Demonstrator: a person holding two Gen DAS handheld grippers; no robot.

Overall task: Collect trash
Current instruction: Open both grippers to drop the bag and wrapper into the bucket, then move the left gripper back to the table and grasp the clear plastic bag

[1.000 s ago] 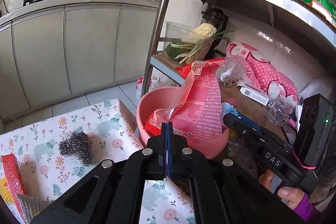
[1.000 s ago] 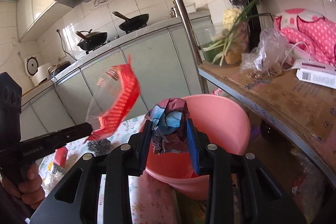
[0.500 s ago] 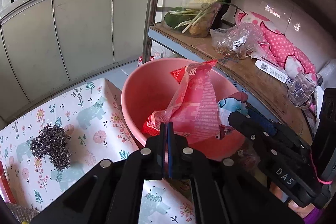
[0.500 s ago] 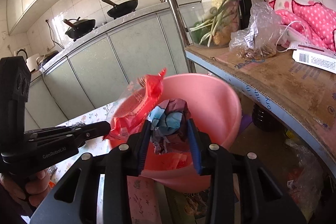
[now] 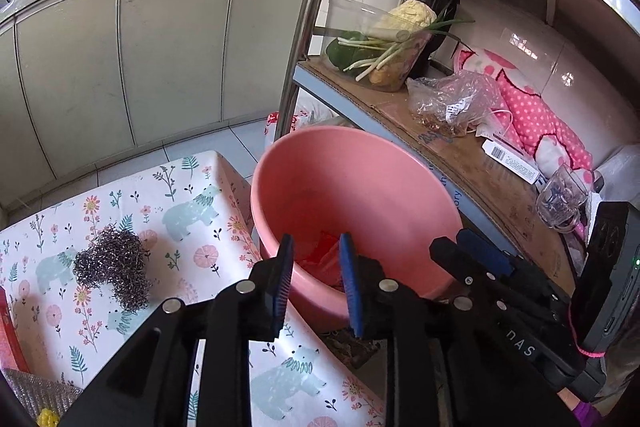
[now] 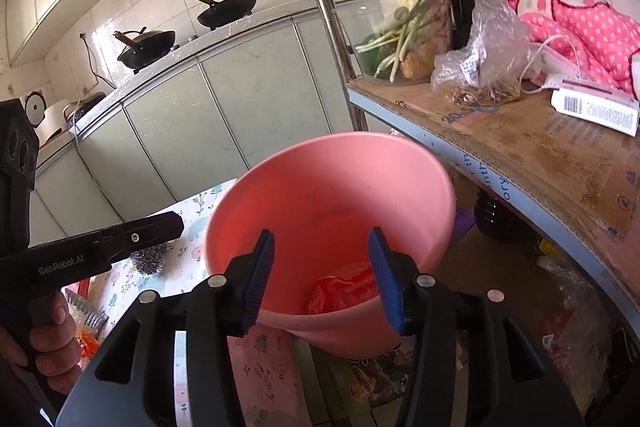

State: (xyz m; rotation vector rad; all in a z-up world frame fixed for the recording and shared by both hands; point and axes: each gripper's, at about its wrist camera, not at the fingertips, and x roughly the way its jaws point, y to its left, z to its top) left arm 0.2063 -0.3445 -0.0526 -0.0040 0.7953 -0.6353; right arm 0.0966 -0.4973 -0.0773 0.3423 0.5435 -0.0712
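We're at the drop-off end of a collecting round, and both tongs hang over the pink basin (image 5: 360,187) with nothing in them.

Start at the far left, at about nine o'clock in the left wrist view: the steel wool scourer (image 5: 112,267) lies on the floral-cloth surface (image 5: 192,211), well apart from the basin, untouched. A red packet (image 5: 8,331) peeks in at the frame's edge below it, and something silvery sits at seven o'clock, too cropped to name.

Now the left tongs (image 5: 314,281): fingers (image 5: 282,283) apart by a modest gap, gripping nothing, poised just above the basin's near rim at six o'clock. Through that gap you can see the red wrapper (image 5: 322,257) lying down inside the basin.

Moving right, the right tongs (image 6: 322,279) stand wider apart, also bare, also over the near rim. Its own view shows the red wrapper (image 6: 344,293) crumpled at the basin's bottom; whether other scraps lie under it, I can't tell. The basin (image 6: 332,187) stands between the surface's corner and the metal shelf (image 6: 520,155), which carries vegetables, a plastic bag and a carton at one to three o'clock.

My read: the release is done, the trash is in. The next move calls for swinging back towards nine o'clock, to whatever litter remains on the surface. Tongs stay parted on the way, then line up square over the next piece.
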